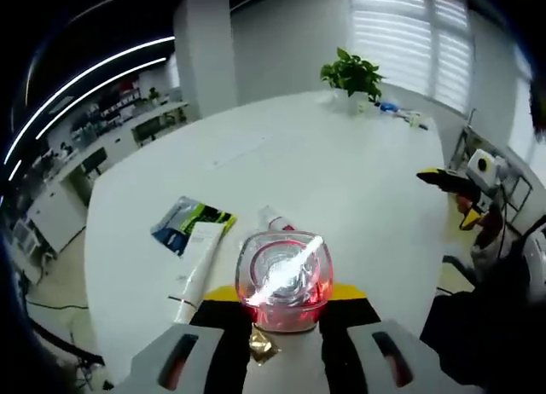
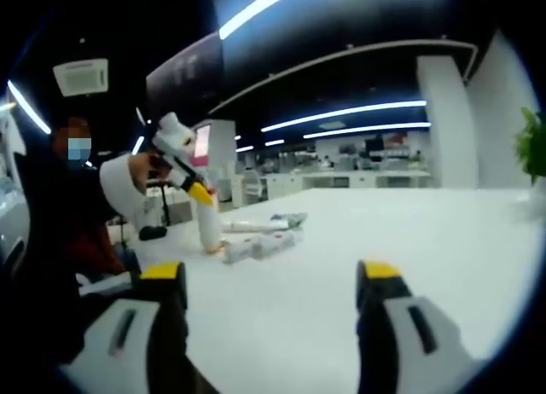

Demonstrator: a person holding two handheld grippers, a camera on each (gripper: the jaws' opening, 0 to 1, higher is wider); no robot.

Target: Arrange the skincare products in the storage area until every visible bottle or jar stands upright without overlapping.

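A clear, pink-tinted bottle (image 1: 283, 270) sits between the yellow-tipped jaws of my left gripper (image 1: 283, 298), which is shut on it; I look down on its top. In the right gripper view the same bottle (image 2: 207, 229) stands upright on the white table (image 2: 358, 232), held from above by the left gripper (image 2: 194, 189). A white tube (image 1: 194, 270), a blue-green packet (image 1: 189, 223) and a red-marked tube (image 1: 275, 217) lie flat beside it. These lying products (image 2: 260, 240) also show past the bottle. My right gripper (image 2: 273, 279) hovers open over bare table, away from the products.
A potted plant (image 1: 351, 72) and small items stand at the table's far end. A small gold piece (image 1: 262, 347) lies under the left jaws. The right gripper (image 1: 452, 182) hangs beyond the table's right edge. A person (image 2: 77, 232) stands at the table's left side.
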